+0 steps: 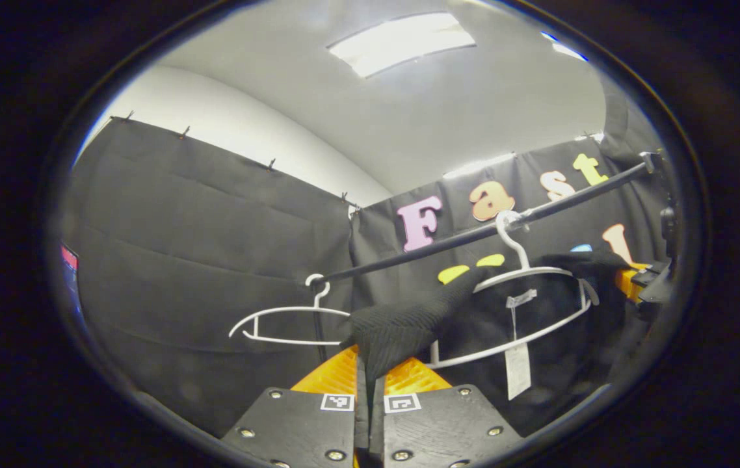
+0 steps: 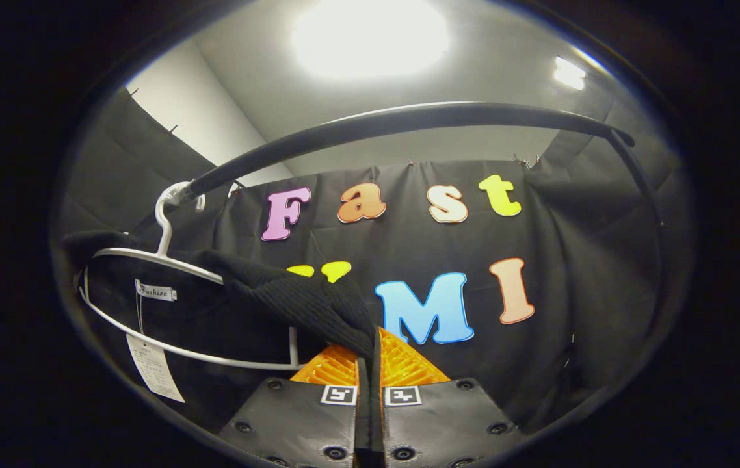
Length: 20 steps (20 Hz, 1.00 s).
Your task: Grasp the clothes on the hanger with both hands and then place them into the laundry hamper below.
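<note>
Now both grippers' jaws pinch the black garment (image 1: 402, 328) shoulders; lift them together clear off the white hanger (image 1: 526, 312).

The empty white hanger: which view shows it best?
Left gripper view: the empty white hanger hangs whole on the rail, left of the garment's hanger. In the right gripper view I can make out the garment's hanger.

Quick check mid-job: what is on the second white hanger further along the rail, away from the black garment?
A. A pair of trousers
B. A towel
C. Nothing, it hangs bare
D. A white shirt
C: in the left gripper view the second hanger hangs from the rail as a bare white frame, while the black garment hangs on the other hanger.
</note>
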Available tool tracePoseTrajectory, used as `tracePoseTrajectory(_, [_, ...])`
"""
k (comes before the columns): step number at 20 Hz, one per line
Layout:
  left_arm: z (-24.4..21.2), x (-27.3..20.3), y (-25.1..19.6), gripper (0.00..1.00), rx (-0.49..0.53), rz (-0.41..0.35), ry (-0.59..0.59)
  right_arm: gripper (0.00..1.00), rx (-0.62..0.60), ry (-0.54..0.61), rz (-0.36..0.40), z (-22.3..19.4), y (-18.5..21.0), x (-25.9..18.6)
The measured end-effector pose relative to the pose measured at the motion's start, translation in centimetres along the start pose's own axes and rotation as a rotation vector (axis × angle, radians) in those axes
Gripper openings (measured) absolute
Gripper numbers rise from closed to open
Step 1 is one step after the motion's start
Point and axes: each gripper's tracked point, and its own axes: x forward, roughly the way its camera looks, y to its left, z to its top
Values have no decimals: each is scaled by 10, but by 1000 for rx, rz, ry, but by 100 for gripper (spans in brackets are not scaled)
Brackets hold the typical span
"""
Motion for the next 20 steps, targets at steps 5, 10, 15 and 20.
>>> tracePoseTrajectory(5, [24,23,18,2,20,10,-63,1,7,-54,-15,14,-11,16])
tracePoseTrajectory(10, [27,44,23,1,-16,-17,-56,1,19,-39,-28,5,-17,36])
tracePoseTrajectory(15, [-2,78,18,1,-59,-78,-4,1,39,35,-17,-26,-16,63])
tracePoseTrajectory(20, [-35,79,19,1,-147,-122,74,1,65,142,44,-60,-4,65])
